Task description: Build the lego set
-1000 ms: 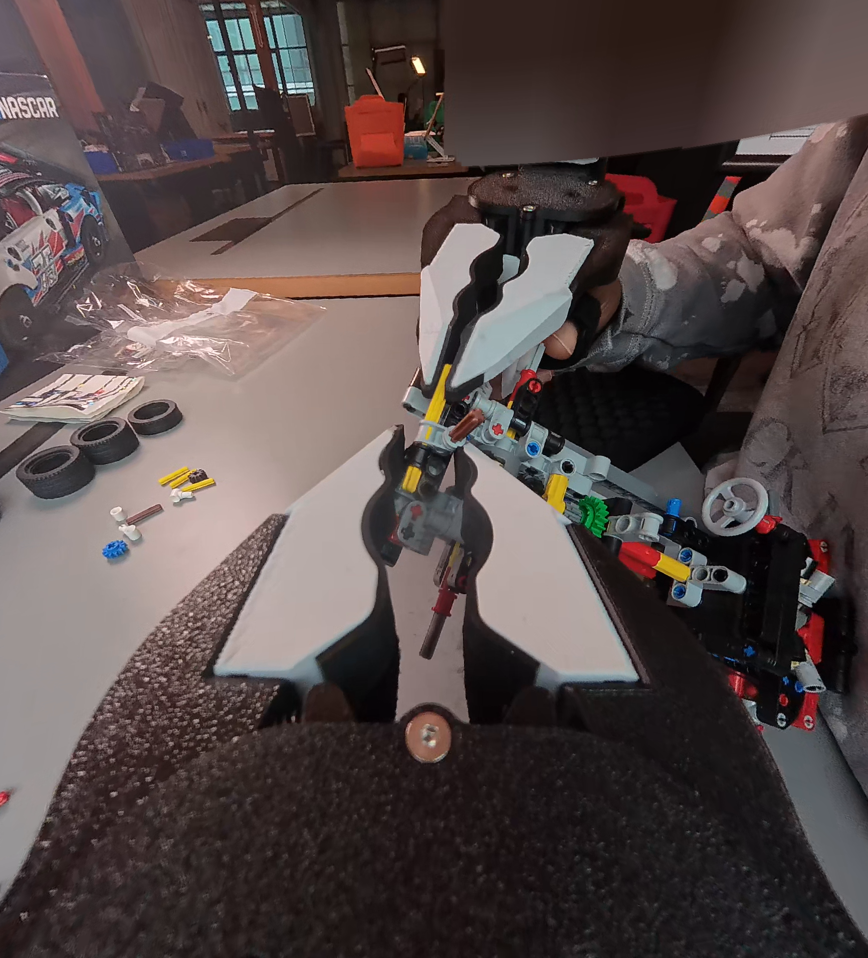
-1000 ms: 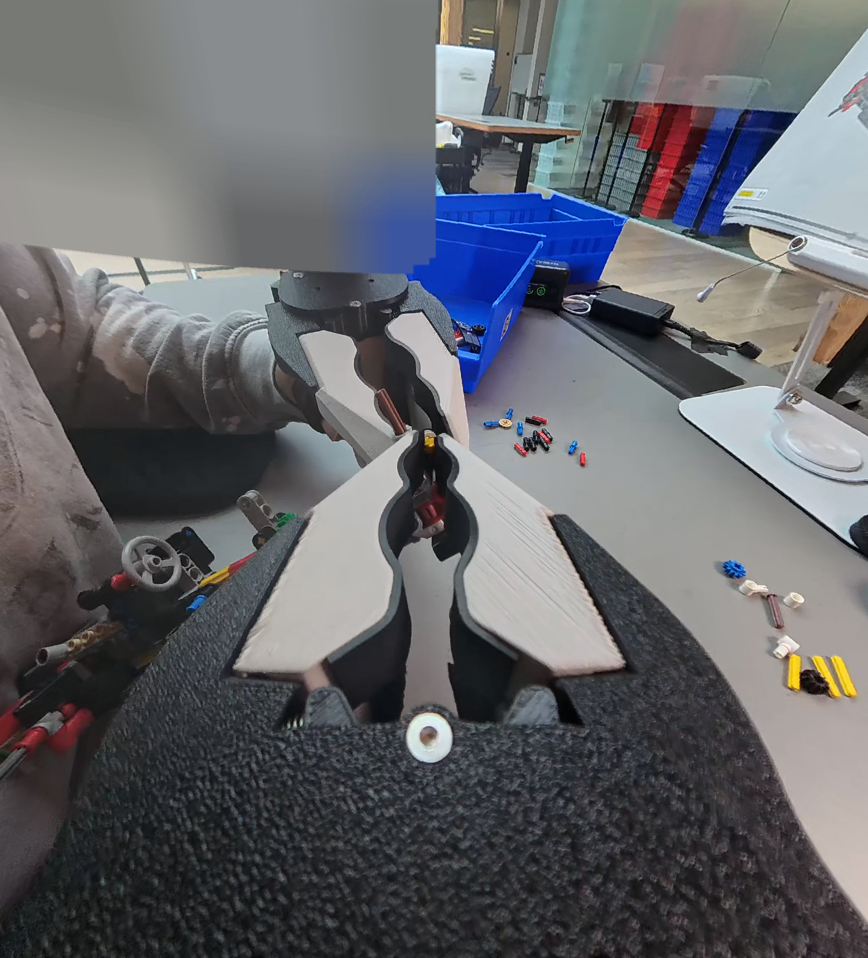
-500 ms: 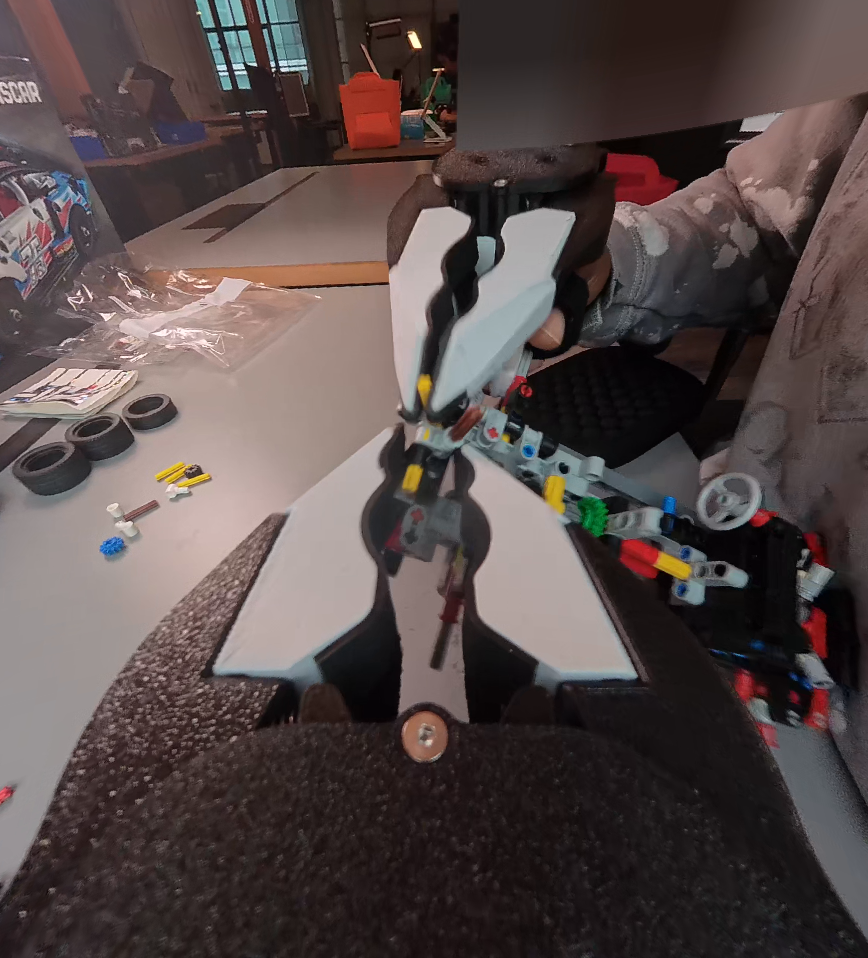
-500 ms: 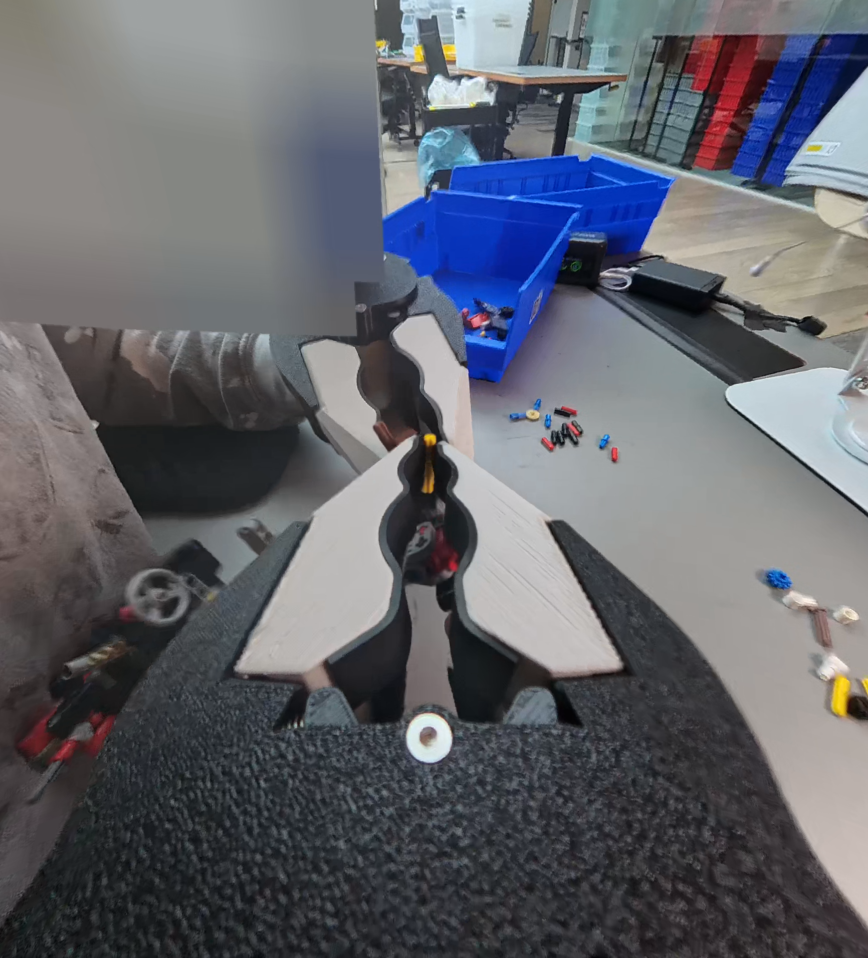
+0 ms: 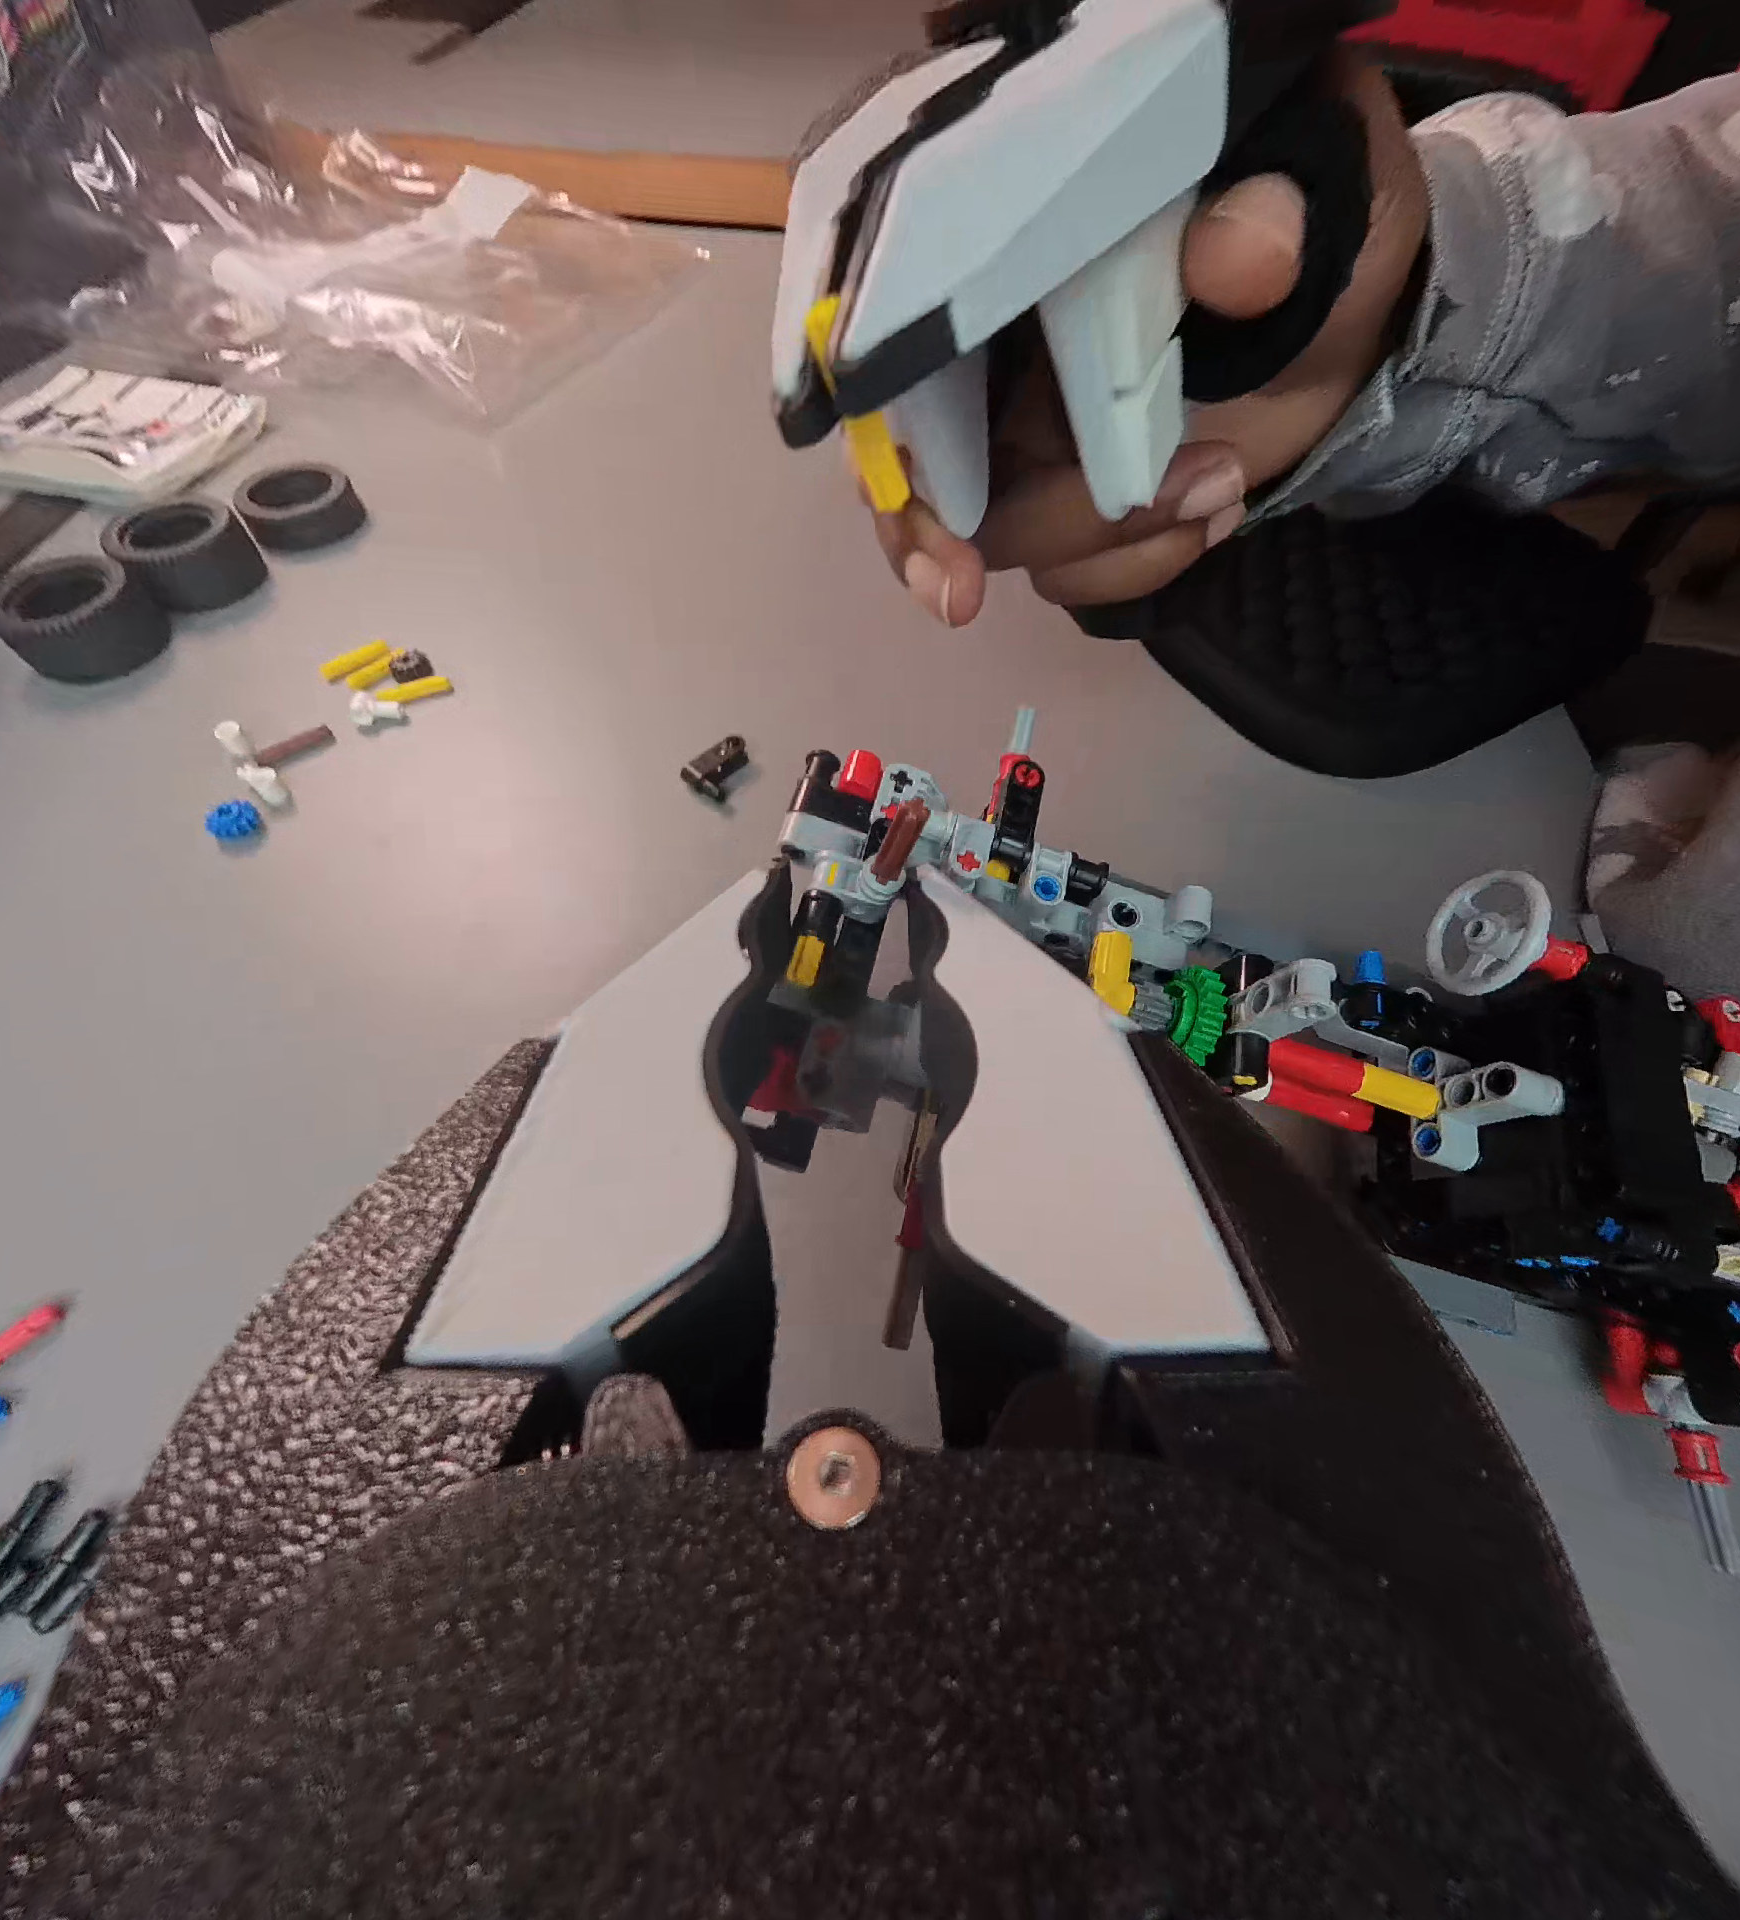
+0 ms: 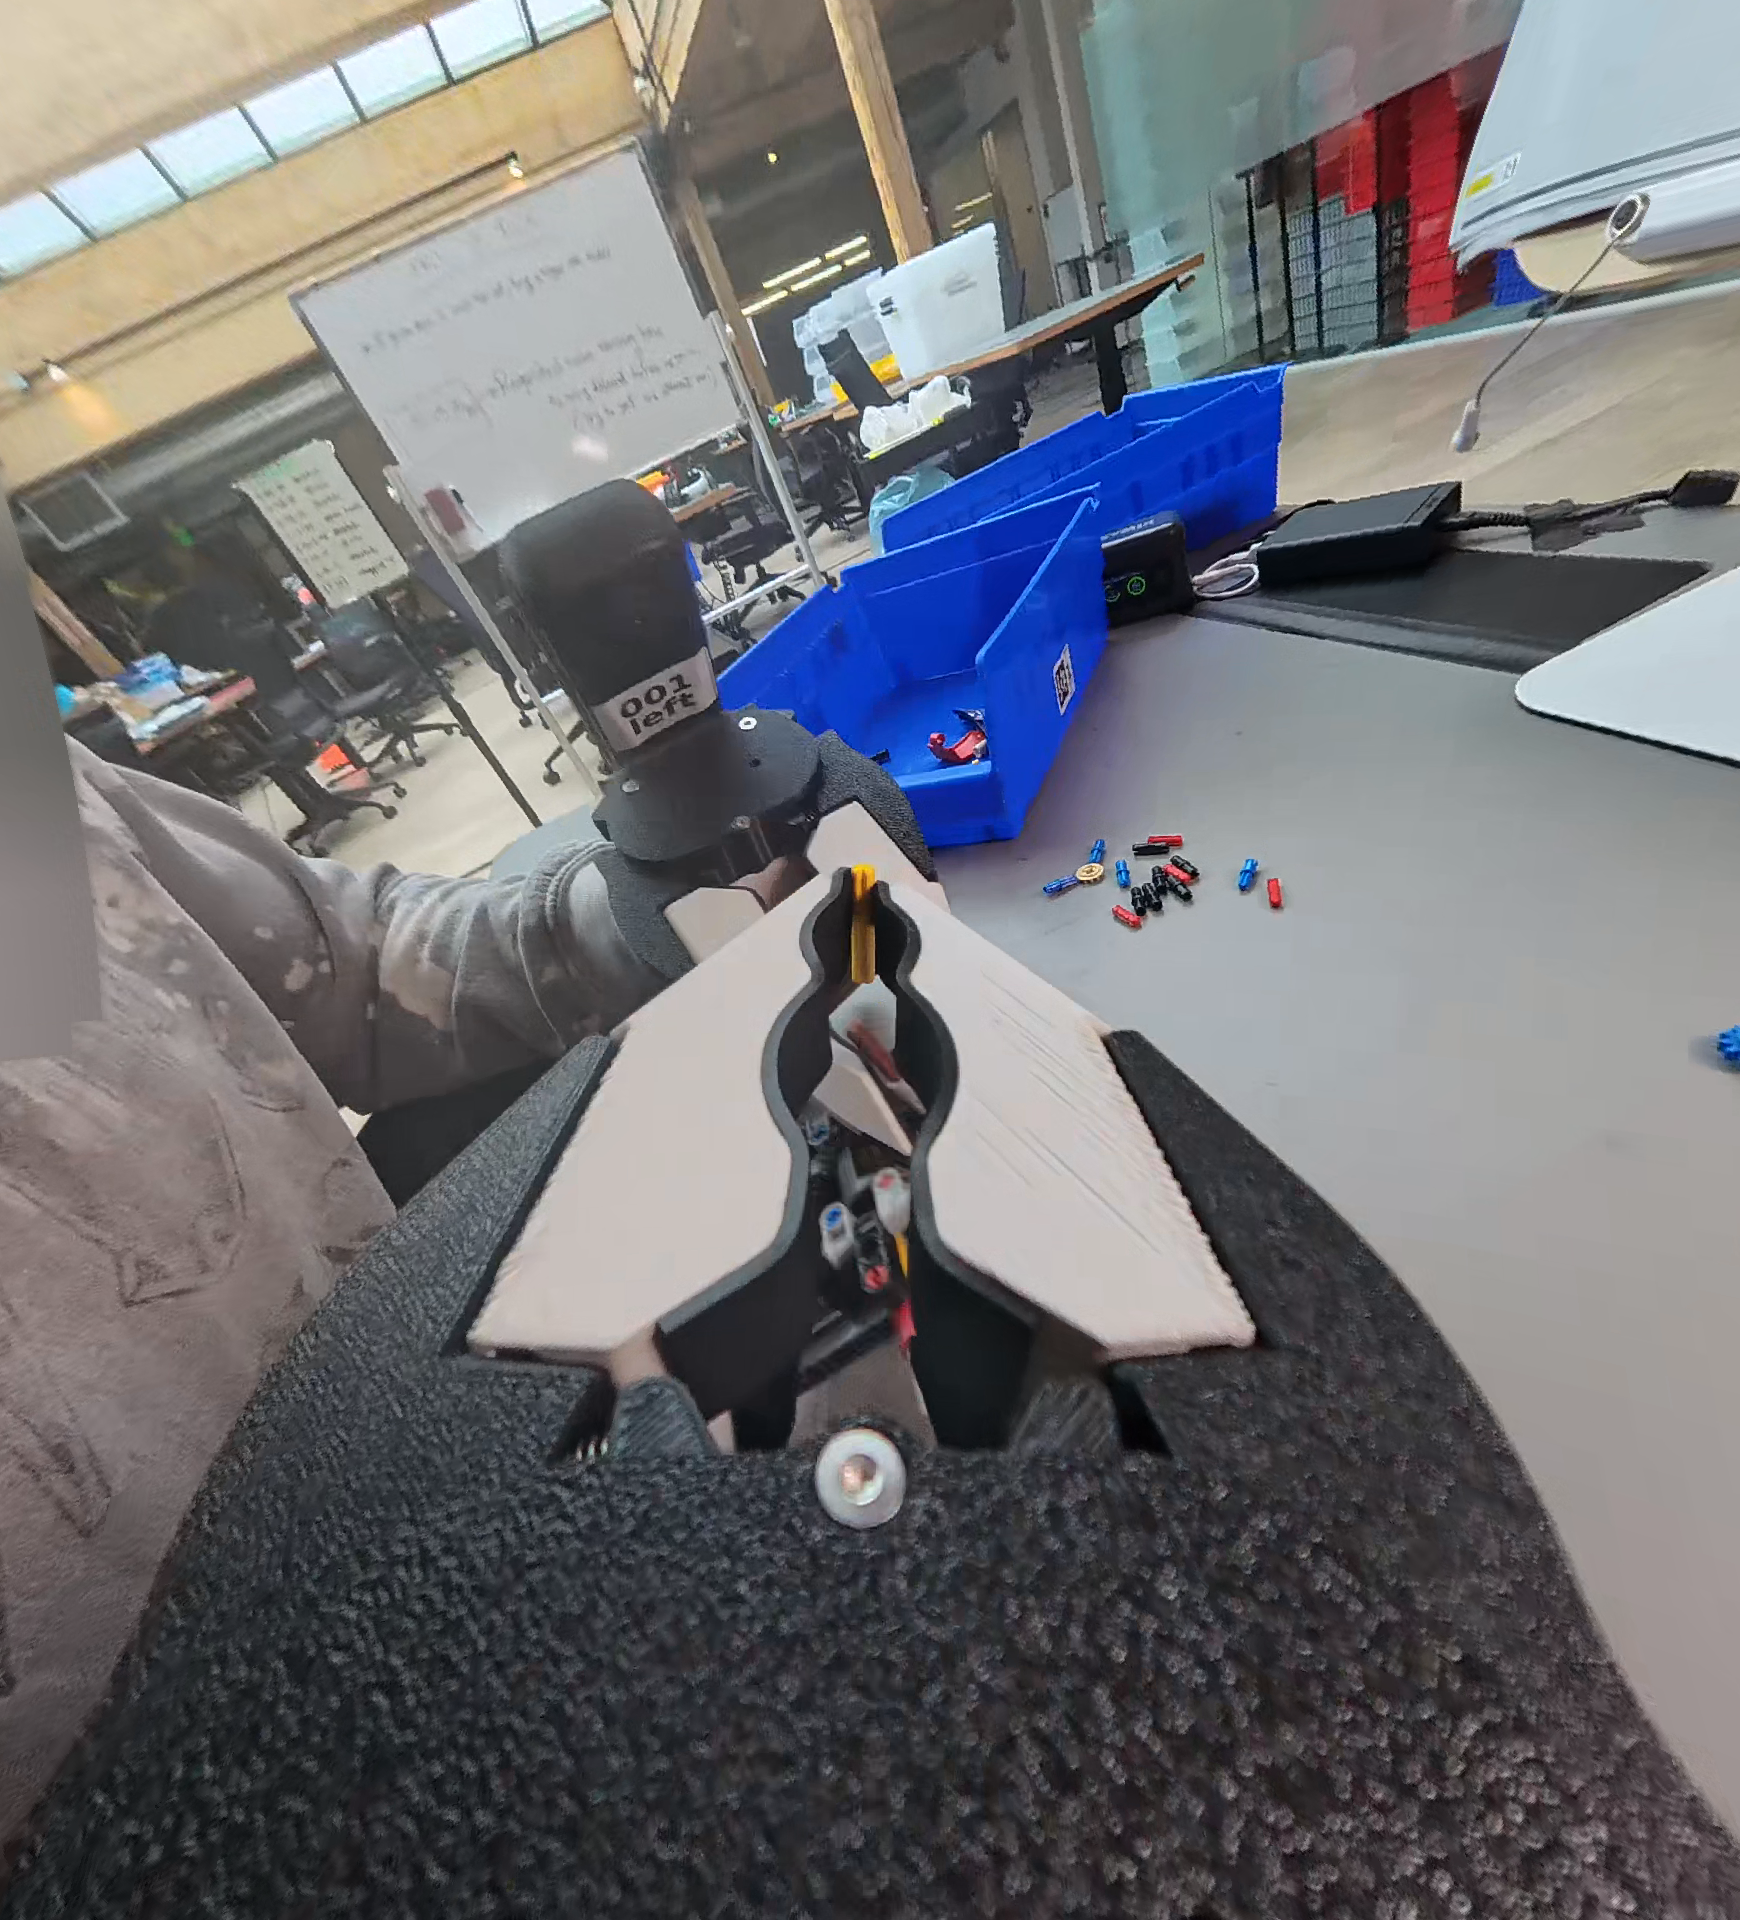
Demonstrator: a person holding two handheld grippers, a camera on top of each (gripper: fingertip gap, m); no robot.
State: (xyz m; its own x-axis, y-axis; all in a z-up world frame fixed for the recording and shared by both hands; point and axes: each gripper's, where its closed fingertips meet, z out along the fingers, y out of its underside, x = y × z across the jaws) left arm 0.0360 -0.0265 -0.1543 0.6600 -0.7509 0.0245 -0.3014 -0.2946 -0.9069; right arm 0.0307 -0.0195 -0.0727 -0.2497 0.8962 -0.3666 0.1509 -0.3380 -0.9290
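Observation:
The part-built lego car chassis [image 5: 1365, 1049], black, red and grey with a grey steering wheel, lies on the grey table [image 5: 533, 935] to my right. My left gripper [image 5: 845, 894] is shut on the chassis's narrow front end. A brown axle [image 5: 897, 842] sticks up there. My right gripper [image 5: 845, 416] hangs above and apart from the chassis, shut on a short yellow axle [image 5: 874, 468]. In the right wrist view the yellow axle [image 6: 861, 925] sits between the right gripper's [image 6: 861, 883] tips, with the left gripper [image 6: 720, 810] just behind.
A small black connector [image 5: 715, 769] lies near the chassis front. Three black tyres [image 5: 180, 561], loose yellow, white and blue pieces [image 5: 367, 686], a sticker sheet [image 5: 97, 426] and plastic bags [image 5: 378, 270] lie far left. A blue bin [image 6: 949, 665] and scattered pins [image 6: 1157, 878] show in the right wrist view. Left tips to right tips: about 8 cm. My left gripper's tips are some 12 cm from the small black connector [image 5: 715, 769].
My right gripper has lifted up and away from the chassis front with the yellow axle in it. A small black connector now lies on the table. My left gripper keeps its hold.

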